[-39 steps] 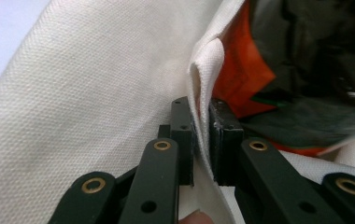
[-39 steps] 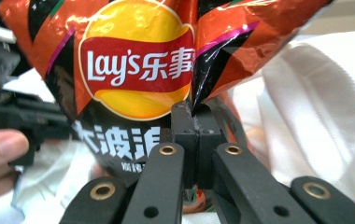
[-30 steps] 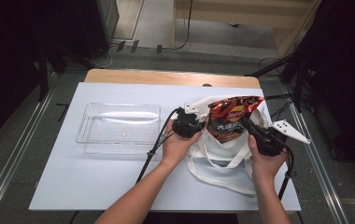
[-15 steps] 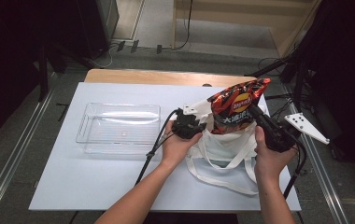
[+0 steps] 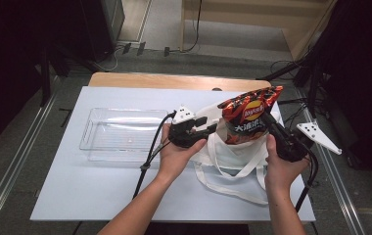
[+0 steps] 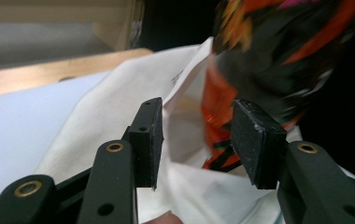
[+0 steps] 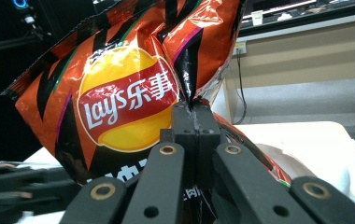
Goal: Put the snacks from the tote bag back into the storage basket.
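Note:
An orange, red and black Lay's chip bag (image 5: 248,119) (image 7: 119,93) hangs half out of a white cloth tote bag (image 5: 228,159) on the table. My right gripper (image 5: 266,119) (image 7: 195,116) is shut on a pinched fold of the chip bag and holds it up. My left gripper (image 5: 207,125) (image 6: 199,135) is level at the tote's left rim. Its jaws have just been opening. The tote's rim (image 6: 185,88) stands between the pads, which do not press on it. The chip bag's lower part is hidden inside the tote.
A clear plastic tray (image 5: 93,132) stands on the white table cover (image 5: 76,191) to the left of the tote. The tote's handles (image 5: 233,188) lie toward the front edge. Cables trail from both grippers. The wooden table edge (image 5: 174,81) runs along the back.
The right gripper has lifted the chip bag up out of the tote. The left gripper has risen a little and its jaws have spread off the tote's rim.

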### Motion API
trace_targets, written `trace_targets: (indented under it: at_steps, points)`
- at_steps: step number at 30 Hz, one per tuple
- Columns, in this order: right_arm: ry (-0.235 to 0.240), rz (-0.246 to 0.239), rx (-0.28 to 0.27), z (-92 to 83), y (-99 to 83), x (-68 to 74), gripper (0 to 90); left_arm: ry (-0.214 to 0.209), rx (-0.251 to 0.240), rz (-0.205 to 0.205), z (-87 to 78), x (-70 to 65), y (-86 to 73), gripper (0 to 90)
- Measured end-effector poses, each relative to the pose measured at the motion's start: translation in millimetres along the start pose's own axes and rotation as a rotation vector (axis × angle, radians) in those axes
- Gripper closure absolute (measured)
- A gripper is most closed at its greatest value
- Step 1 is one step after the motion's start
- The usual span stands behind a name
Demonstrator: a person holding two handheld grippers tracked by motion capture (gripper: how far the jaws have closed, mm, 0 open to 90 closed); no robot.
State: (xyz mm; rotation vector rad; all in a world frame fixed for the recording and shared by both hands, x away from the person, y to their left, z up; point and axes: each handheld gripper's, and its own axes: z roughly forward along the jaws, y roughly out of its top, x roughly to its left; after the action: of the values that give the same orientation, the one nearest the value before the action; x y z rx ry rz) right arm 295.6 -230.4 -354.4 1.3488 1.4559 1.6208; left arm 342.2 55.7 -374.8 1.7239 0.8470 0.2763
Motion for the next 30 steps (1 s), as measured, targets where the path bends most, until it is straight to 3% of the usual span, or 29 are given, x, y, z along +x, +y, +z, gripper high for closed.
trace_targets:
  at_steps: [5, 10, 13, 19, 23, 26, 30]
  points:
    - [-0.009, 0.005, -0.002, 0.9, -1.5, 0.0, 90.0, -0.059, -0.082, 0.028, -13.2, -16.1, 10.3, 51.5]
    - [-0.013, 0.008, -0.002, 1.8, -3.1, 1.3, 90.0, -0.079, -0.101, 0.067, -15.9, -29.2, 17.8, 47.9]
    - [-0.012, 0.01, -0.002, 1.7, -3.8, 2.8, 90.0, -0.074, -0.102, 0.063, -13.3, -32.0, 20.5, 47.3]
    - [-0.004, 0.003, -0.008, -0.7, -4.9, 4.4, 90.0, -0.021, -0.083, 0.023, -1.8, -32.9, 26.5, 47.8]
    - [-0.003, -0.006, -0.011, -3.7, -8.4, 7.1, 90.0, 0.024, -0.101, 0.026, 3.9, -40.3, 29.9, 54.5]
    - [-0.002, 0.0, -0.012, -6.7, -11.5, 5.9, 90.0, 0.026, -0.094, 0.01, 7.4, -41.6, 32.9, 60.7]
    - [0.001, -0.026, -0.009, -10.5, -14.5, 5.9, 90.0, 0.031, -0.064, 0.014, 13.1, -43.1, 35.2, 77.4]
